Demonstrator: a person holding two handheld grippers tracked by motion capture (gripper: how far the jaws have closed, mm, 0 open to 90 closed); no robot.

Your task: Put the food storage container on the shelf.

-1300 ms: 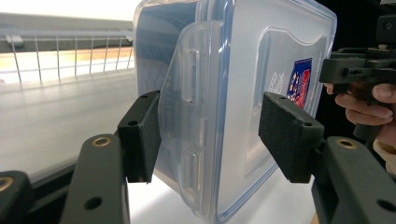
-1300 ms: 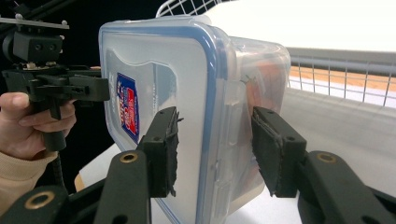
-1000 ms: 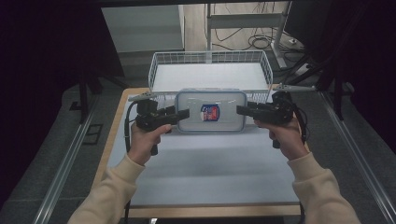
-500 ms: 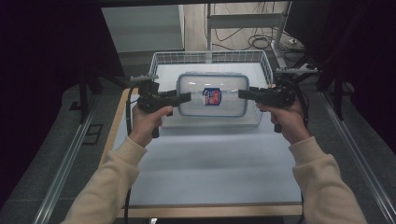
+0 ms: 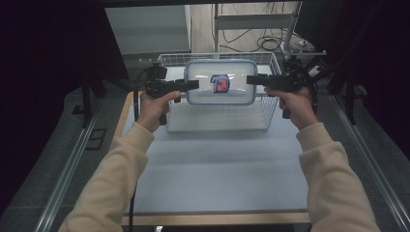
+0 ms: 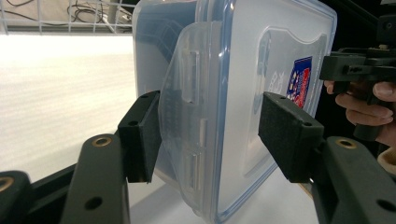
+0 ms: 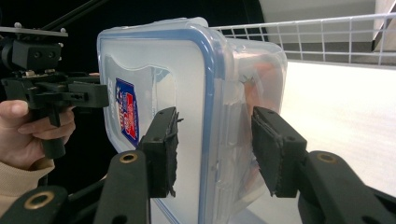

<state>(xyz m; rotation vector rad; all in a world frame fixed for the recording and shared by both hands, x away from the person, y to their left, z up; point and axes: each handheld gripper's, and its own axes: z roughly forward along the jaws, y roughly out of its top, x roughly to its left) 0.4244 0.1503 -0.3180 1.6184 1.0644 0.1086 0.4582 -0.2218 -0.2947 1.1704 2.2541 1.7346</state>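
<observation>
The box (image 5: pixel 221 82), clear plastic with a blue-rimmed lid and a red-and-blue label, hangs level above the wire basket (image 5: pixel 268 113), over its far half. The left gripper (image 5: pixel 189 85) is clamped on the box's left end, the right gripper (image 5: pixel 251 80) on its right end, pads pressing lid and base. The basket stands on the table (image 5: pixel 212 169), at its far edge.

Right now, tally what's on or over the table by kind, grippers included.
Grippers: 2, left and right, each clamped on one end of the box.
Boxes: 1, clear with a blue-rimmed lid.
Wire baskets: 1.
Total: 4
</observation>
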